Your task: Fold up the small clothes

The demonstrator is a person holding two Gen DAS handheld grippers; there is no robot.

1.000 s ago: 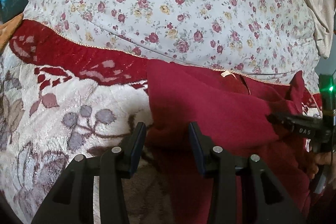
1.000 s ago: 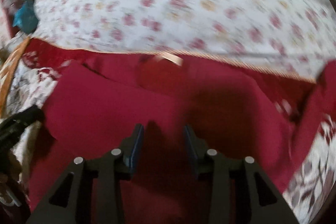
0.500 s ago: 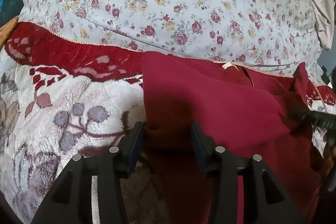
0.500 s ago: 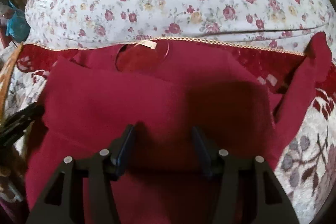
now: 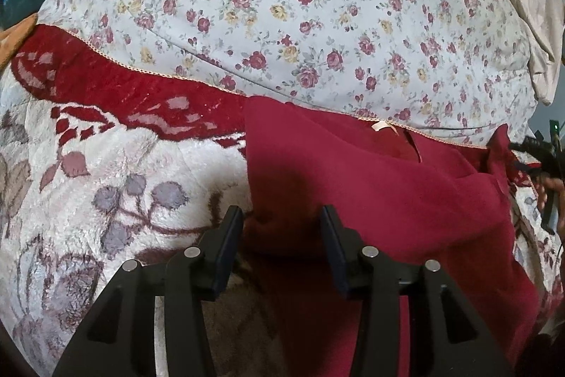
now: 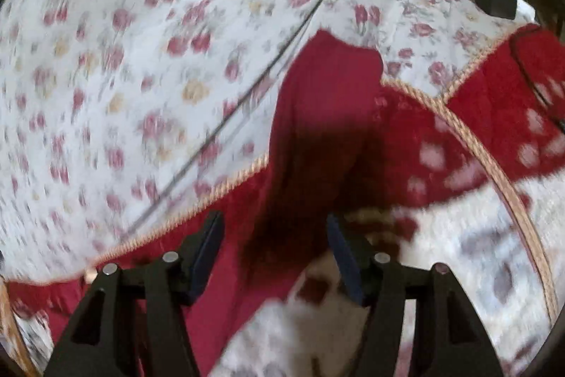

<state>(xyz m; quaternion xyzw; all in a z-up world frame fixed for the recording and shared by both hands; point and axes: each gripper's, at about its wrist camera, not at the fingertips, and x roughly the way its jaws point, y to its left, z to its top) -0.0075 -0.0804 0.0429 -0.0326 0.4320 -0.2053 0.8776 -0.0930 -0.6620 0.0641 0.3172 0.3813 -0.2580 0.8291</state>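
A dark red garment lies folded on the plush blanket, its neck label toward the floral quilt. My left gripper hovers at the garment's near left corner, jaws apart, with the folded edge lying between them but not pressed. At the far right of the left wrist view my right gripper is beside the garment's raised sleeve. In the blurred right wrist view the red sleeve stretches away from between the fingers of my right gripper. Its jaws are opening and do not pinch the cloth.
A floral quilt bulges behind the garment. The white plush blanket has a red border with cord trim. A small dark box rests on the quilt at the far right. A person's hand shows at the right edge.
My right gripper swept right, from over the garment's body to its sleeve end, rolled, and its jaws spread wider. The left gripper stayed at the near left corner.
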